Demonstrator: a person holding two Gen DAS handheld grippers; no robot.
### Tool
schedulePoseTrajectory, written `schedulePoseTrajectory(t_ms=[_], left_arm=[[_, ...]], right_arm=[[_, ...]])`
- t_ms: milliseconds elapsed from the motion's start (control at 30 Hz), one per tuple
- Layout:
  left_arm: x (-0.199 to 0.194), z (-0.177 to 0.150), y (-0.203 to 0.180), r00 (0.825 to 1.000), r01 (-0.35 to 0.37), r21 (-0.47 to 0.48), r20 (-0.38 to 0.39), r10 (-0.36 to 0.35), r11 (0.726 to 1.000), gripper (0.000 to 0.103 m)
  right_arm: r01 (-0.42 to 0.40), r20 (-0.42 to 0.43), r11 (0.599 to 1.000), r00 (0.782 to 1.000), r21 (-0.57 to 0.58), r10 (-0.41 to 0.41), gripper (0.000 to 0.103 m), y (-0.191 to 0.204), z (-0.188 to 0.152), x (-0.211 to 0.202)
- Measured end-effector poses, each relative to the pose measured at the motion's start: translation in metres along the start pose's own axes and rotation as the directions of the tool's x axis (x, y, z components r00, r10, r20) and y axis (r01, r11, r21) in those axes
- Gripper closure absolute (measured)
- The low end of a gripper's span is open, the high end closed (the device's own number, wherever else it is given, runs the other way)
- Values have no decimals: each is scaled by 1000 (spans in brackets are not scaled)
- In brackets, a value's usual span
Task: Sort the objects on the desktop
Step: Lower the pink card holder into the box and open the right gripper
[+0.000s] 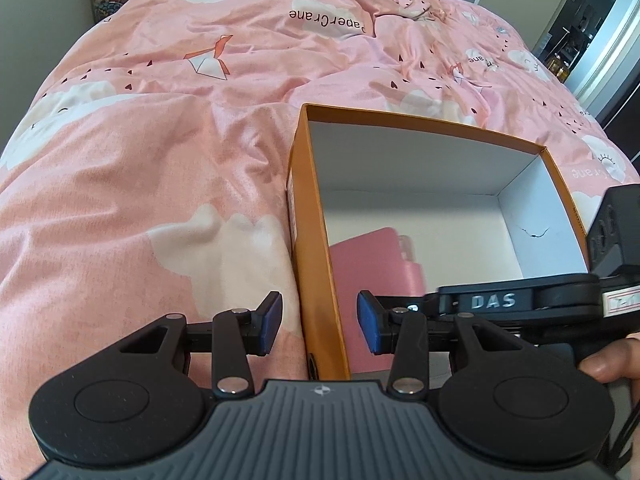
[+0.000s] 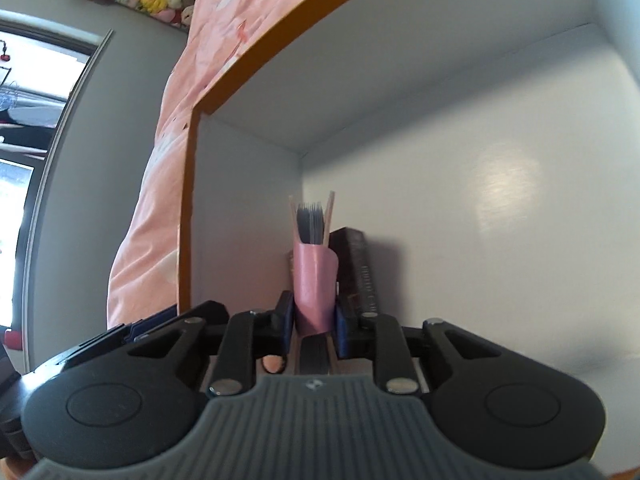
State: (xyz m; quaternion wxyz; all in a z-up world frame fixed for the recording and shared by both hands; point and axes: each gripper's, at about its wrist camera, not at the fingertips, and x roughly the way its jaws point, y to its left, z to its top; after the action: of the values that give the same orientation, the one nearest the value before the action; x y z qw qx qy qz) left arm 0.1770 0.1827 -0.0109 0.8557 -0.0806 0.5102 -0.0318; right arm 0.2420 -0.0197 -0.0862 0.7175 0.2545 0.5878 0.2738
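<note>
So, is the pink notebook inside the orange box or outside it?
Inside. The pink notebook lies within the orange cardboard box's white walls, clamped by the right tool.

One orange box point(image 1: 316, 216) with white inside; one pink notebook point(image 2: 314, 284); one dark book point(image 2: 360, 268); two grippers point(image 1: 319, 322) point(image 2: 313, 322); one pink quilt point(image 1: 160, 140).

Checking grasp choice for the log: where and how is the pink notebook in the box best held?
By its spine end, from the open top of the orange box, much as the right gripper holds it now. The pink notebook stands on edge with its pages fanned at the far end, so the narrow closed spine fits between the pads. The left gripper is open, straddling the box wall.
</note>
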Motion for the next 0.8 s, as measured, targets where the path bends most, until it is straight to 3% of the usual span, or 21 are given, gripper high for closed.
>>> schedulePoseTrajectory(t_ms=[67,100,167,233,300,533,800], left_arm=[[-1,0,0,1000,3,-1,3,-3,1000,55],[-1,0,0,1000,4,-1,4,-4,1000,55],[0,1,0,1000,6,-3,6,-6,1000,55],[1,1,0,1000,9,-5,6,-8,1000,55],[2,1,0,1000,10,-6,5,-10,1000,55],[3,1,0,1000,11,-10,5,-11,1000,55],[1,2,4,1000,11,-20,12,-11,1000,55]], right_arm=[[3,-13,1000,1000,-28,-3,78,5,-1,5],[18,-15,998,1000,-54,-19,72,8,-1,6],[93,-11,991,995,-98,-94,65,14,-1,7],[120,-7,987,993,-110,-122,63,15,0,5],[145,-25,983,989,-116,-149,55,17,3,6],[170,-92,980,979,-102,-179,53,21,10,22],[141,-116,985,982,-96,-152,49,20,13,32]])
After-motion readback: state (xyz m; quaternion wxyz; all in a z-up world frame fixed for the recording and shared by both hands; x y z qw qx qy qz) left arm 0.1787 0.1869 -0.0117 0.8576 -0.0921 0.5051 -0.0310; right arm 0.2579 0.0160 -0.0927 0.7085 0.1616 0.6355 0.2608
